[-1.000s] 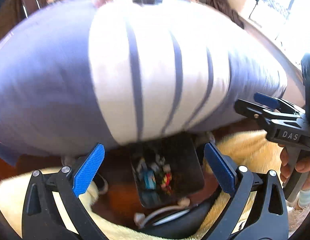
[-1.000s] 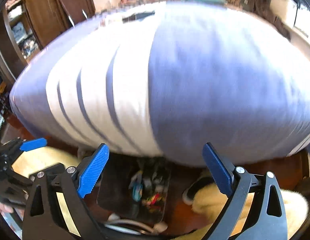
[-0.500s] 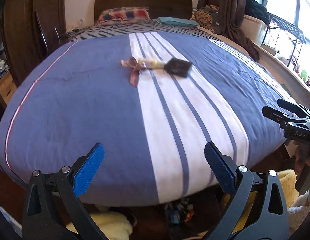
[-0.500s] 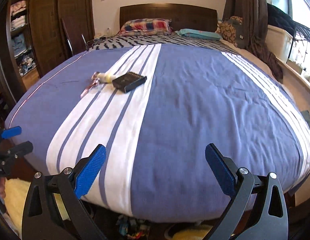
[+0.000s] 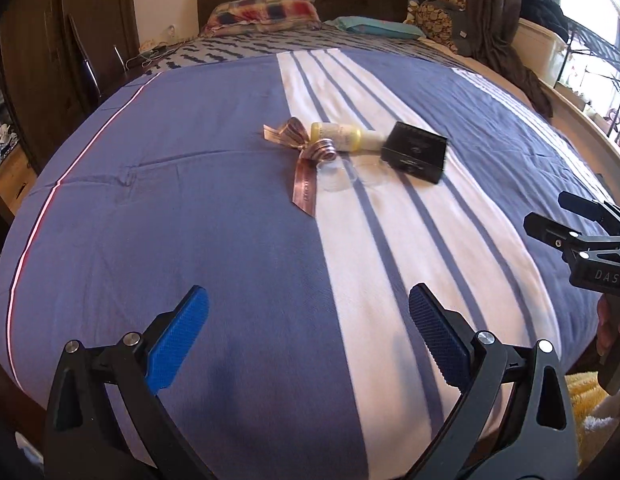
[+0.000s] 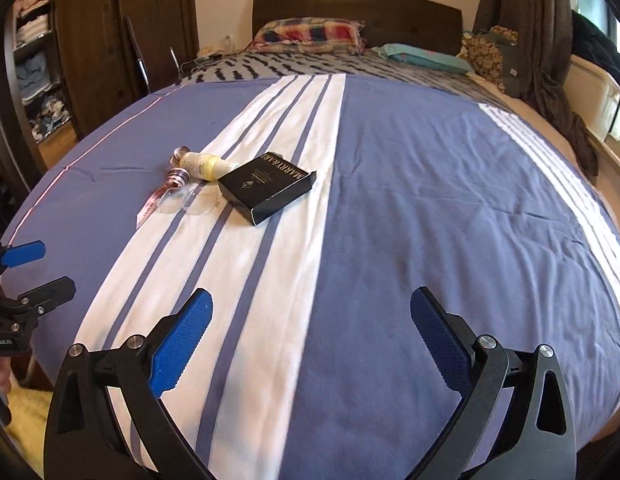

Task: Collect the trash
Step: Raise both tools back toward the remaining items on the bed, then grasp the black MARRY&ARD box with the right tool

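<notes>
Well ahead of left claw (image 5: pixel 308 344): black box (image 5: pixel 414 151), bottle (image 5: pixel 341 135).

Bed (image 6: pixel 429 208) under a blue cover with white stripes, dark headboard (image 6: pixel 357 4) at the far end, plaid pillow (image 6: pixel 310 32) beside a teal pillow (image 6: pixel 425 58), brown curtain (image 6: pixel 521 12) at right, wardrobe (image 6: pixel 122 40) at left, yellow rug (image 5: pixel 589 400) on the floor

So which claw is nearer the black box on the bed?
Right, though only slightly. The black box lies ahead and a little left of the right claw. From the left claw it sits ahead and to the right, across the white stripes. Both are open and well short of it.
</notes>
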`<state>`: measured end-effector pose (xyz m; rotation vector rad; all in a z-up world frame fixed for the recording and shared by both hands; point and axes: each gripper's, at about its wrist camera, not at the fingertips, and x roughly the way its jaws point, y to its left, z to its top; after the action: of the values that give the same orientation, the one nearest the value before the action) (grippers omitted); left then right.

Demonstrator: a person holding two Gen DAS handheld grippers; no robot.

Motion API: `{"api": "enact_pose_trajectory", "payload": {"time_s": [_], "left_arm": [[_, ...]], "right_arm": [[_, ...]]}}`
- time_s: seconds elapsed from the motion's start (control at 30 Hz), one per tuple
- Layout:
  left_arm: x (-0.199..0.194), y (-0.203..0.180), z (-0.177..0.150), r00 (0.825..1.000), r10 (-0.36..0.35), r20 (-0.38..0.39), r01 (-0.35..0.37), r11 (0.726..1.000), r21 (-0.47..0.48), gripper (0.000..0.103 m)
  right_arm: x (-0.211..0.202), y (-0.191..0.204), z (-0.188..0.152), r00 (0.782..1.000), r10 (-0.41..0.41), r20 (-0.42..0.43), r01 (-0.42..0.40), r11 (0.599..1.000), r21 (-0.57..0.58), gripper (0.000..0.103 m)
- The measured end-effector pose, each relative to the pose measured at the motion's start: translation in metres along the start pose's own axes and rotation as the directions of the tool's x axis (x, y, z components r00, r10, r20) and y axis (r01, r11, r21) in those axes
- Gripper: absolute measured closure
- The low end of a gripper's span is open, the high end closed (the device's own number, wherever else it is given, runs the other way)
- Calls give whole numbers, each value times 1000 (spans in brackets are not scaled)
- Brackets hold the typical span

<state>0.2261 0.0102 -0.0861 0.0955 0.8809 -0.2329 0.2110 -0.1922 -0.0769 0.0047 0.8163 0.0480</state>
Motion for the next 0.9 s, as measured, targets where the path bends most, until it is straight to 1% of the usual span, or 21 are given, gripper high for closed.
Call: {"api": "enact_pose_trajectory", "payload": {"time_s": [0.1, 0.2, 0.37, 0.5, 0.63, 0.77, 0.8, 0.83, 0.87, 0.9], "left_arm": [[14, 6, 11, 1000, 6, -11, -6, 1000, -8, 8], [26, 12, 21, 1000, 8, -18, -8, 1000, -16, 8], [40, 19, 36, 1000, 7, -26, -8, 1000, -14, 8], [48, 24, 46, 1000, 5, -27, -6, 1000, -13, 8], [56, 23, 52, 999, 2, -35, -2, 1000, -4, 8], [63, 14, 58, 999, -14, -39, 15, 1000, 11, 8], [65, 11, 59, 999, -21, -38, 22, 1000, 14, 8], [65, 8, 60, 999, -29, -38, 29, 999, 16, 8], [67, 4, 61, 999, -40, -37, 40, 999, 20, 8], [68, -1, 63, 998, -51, -38, 52, 998, 24, 9]], "right_arm": [[26, 5, 14, 999, 2, -38, -2, 1000, -9, 4], [52, 13, 31, 998, -13, -67, 10, 999, -53, 4], [93, 26, 55, 993, -14, -116, 3, 995, -101, 4], [113, 35, 68, 991, -37, -130, 18, 989, -144, 4], [125, 42, 80, 990, -66, -124, 40, 979, -199, 4], [136, 45, 88, 991, -38, -132, 5, 971, -241, 5], [138, 44, 89, 990, -13, -139, -21, 971, -238, 11], [139, 41, 90, 988, 36, -152, -69, 972, -223, 20], [139, 38, 90, 986, 58, -158, -91, 973, -211, 20], [137, 35, 90, 986, 61, -154, -92, 975, -203, 20]]}}
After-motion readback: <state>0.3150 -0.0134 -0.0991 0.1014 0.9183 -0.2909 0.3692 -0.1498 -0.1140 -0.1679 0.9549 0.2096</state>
